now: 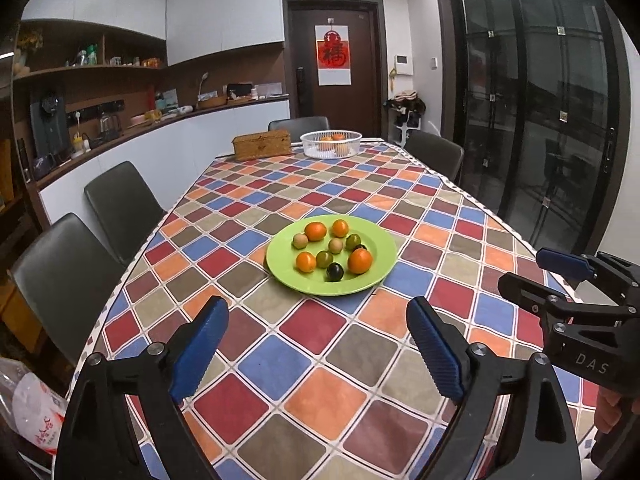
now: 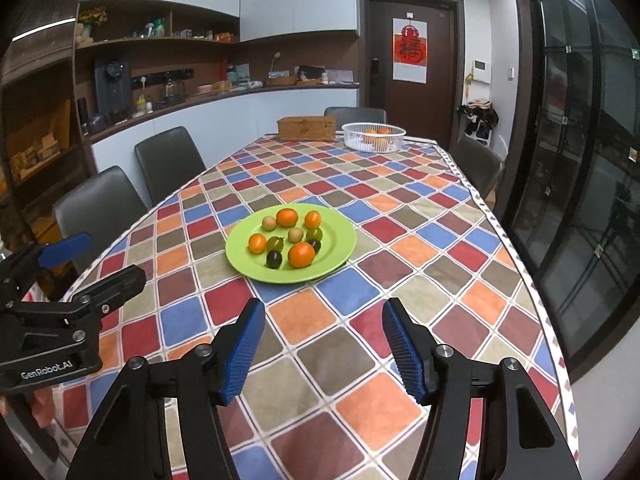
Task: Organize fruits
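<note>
A round, glossy green plate (image 1: pixel 376 276) bearing small smooth orange, green, tan and dark fruits (image 1: pixel 315 231) is seen on a checked tablecloth (image 1: pixel 320 360), ahead of the ribbed blue pads. Left gripper (image 1: pixel 318 328) and right gripper (image 2: pixel 323 330) are spread wide, empty.
</note>
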A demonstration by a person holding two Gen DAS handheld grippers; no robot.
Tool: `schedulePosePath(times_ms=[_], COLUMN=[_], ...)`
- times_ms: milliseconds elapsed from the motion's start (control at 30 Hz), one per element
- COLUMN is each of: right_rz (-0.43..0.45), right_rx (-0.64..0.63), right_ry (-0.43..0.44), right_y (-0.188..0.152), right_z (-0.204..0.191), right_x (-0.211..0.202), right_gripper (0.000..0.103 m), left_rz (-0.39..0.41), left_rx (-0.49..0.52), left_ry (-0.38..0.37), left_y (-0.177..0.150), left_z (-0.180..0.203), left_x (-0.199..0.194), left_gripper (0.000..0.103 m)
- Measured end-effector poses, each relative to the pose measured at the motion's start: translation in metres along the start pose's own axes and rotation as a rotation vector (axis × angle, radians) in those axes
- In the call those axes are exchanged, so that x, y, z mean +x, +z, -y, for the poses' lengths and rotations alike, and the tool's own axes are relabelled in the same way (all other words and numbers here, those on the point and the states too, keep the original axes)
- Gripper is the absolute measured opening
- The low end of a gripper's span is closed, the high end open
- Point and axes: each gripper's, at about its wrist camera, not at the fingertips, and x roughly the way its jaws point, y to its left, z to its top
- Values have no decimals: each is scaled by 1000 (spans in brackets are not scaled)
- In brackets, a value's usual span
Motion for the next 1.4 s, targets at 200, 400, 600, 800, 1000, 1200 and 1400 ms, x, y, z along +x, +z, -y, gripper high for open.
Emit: schedulePosePath(times_ms=[200,400,600,800,1000,1200,1400], right_rz=[14,32,51,67,73,76,71], right_rx=[10,15,10,8,19,25,20], right_ry=[-7,-14,-30,-31,-38,-39,-40], right_y=[-6,-11,-15,-17,-19,-19,-20], right_z=[0,-1,-2,-3,0,2,1], right_x=[-16,-28,-37,-44,-49,-50,-50], right_gripper=[62,62,62,62,62,62,62], left_rz=[18,32,40,44,46,52,36], left_rx=[6,12,8,7,7,4,-20], left_ry=[-9,-11,-7,12,7,4,13], left_y=[-4,-5,-7,-9,-10,-9,-8], left_z=[4,6,7,8,9,10,5], left_x=[-15,-24,-30,-37,-40,-41,-39], left_gripper=[92,93,101,103,103,103,103])
